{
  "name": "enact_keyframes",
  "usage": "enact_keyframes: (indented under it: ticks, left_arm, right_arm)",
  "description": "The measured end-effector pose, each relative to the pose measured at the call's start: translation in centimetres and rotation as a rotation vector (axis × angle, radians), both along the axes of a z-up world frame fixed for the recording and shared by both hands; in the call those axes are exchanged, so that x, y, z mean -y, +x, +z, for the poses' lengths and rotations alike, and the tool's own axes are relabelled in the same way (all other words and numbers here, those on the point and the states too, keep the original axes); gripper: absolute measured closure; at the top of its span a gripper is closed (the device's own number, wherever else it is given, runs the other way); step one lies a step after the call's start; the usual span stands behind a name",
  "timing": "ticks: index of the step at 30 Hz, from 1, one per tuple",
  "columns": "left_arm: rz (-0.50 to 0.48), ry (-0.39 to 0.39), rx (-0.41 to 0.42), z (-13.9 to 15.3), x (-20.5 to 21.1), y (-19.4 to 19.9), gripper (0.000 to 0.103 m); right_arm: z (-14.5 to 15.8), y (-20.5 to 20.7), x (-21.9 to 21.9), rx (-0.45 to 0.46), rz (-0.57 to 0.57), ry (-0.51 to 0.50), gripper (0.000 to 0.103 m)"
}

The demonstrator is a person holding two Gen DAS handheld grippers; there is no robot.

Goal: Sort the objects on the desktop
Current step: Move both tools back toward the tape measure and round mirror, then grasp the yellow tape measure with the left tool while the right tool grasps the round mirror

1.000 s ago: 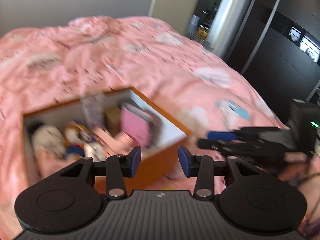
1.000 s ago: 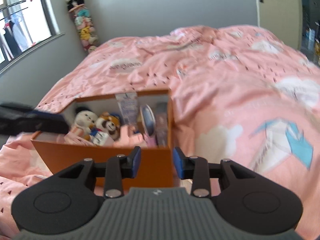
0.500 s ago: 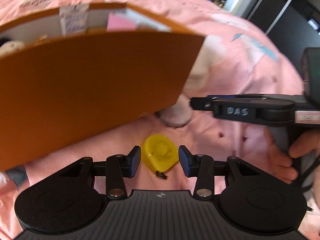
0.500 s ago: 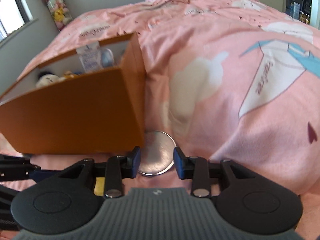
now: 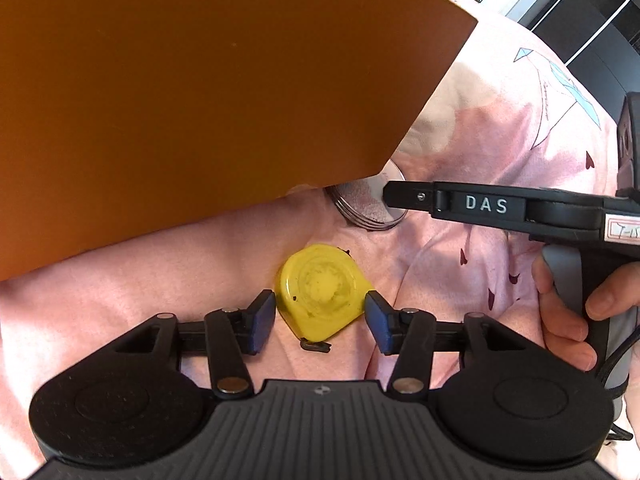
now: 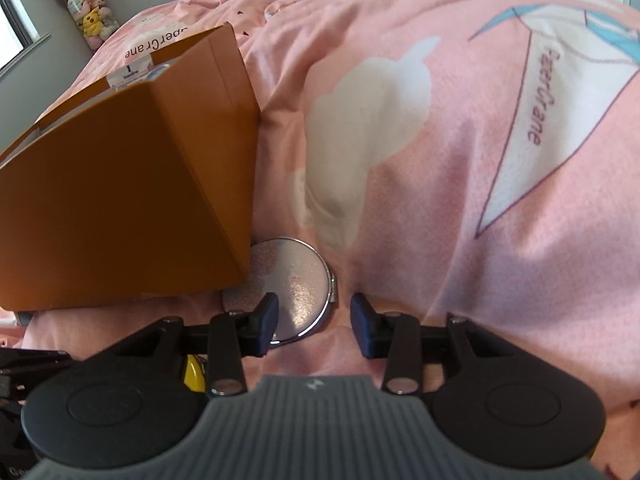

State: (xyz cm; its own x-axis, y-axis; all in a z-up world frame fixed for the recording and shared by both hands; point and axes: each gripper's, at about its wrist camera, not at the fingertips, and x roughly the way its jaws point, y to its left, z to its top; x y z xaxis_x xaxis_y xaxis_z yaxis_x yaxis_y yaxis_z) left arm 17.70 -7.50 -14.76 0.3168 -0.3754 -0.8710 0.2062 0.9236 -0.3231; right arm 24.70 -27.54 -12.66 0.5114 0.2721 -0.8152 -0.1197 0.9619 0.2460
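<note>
Jaws opening, the left gripper (image 5: 320, 320) straddles an ungripped yellow tape measure (image 5: 322, 298) on the pink bedspread (image 6: 460, 160) while the right gripper (image 6: 314, 328) widens over a round compact mirror (image 6: 294, 284) at the orange box (image 6: 120, 208), apparently readying paired pickups.

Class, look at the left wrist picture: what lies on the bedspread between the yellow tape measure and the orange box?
Only bare pink bedspread lies between the yellow tape measure and the orange box. The round compact mirror sits off to the right, at the box's corner.
</note>
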Motion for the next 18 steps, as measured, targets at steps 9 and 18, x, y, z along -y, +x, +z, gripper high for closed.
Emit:
enact_keyframes:
  ticks: [9, 18]
  left_arm:
    - [-0.018, -0.002, 0.007, -0.3, 0.3, -0.2, 0.047]
    - [-0.046, 0.019, 0.044, 0.9, 0.7, -0.9, 0.053]
  right_arm:
    - [-1.5, 1.5, 0.8, -0.036, -0.016, 0.131, 0.059]
    - [-1.1, 0.9, 1.4, -0.026, -0.058, 0.178, 0.078]
